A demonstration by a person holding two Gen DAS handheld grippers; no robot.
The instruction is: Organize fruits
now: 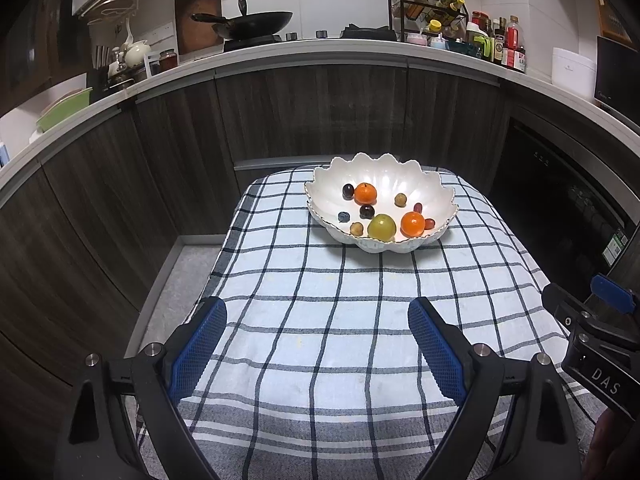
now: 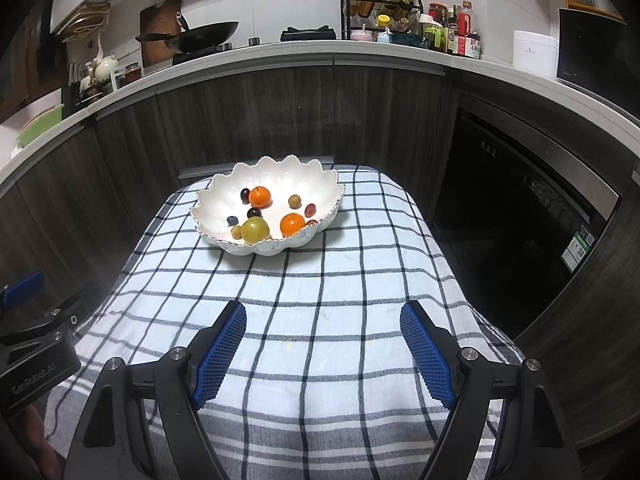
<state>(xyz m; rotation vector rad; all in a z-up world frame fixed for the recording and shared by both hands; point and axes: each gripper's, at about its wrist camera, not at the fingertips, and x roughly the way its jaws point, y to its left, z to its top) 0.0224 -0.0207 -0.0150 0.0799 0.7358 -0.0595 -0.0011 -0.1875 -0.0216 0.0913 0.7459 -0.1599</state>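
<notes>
Both grippers have their jaws spread wide with nothing between them, hovering above the near end of a table. Left gripper (image 1: 318, 322) shows two blue ridged pads on black fingers; right gripper (image 2: 323, 326) shows the same, its pads a little closer together. Each gripper's body also appears at the edge of the other's view. Under them lies a cloth (image 1: 340, 340), pale blue with a dark check, covering the whole table. At the far end of the cloth sits one white bowl (image 2: 224, 192) with a scalloped, gold-edged rim, well apart from both grippers. All the fruit is inside it. Counted from both views: two oranges, one toward the back (image 2: 260, 196) and one near the front rim (image 2: 292, 224); one green apple (image 2: 255, 229) at the front; two dark plums (image 1: 348, 191); one blueberry (image 1: 343, 216); two small tan fruits (image 1: 400, 199); two reddish grapes (image 2: 310, 210) on the right side. That makes ten pieces. Behind the table runs a dark wood cabinet front under a white counter (image 1: 320, 46). On the counter stand one black wok (image 1: 256, 22), one wire rack (image 1: 426, 8) of bottles, and more bottles beside it.
</notes>
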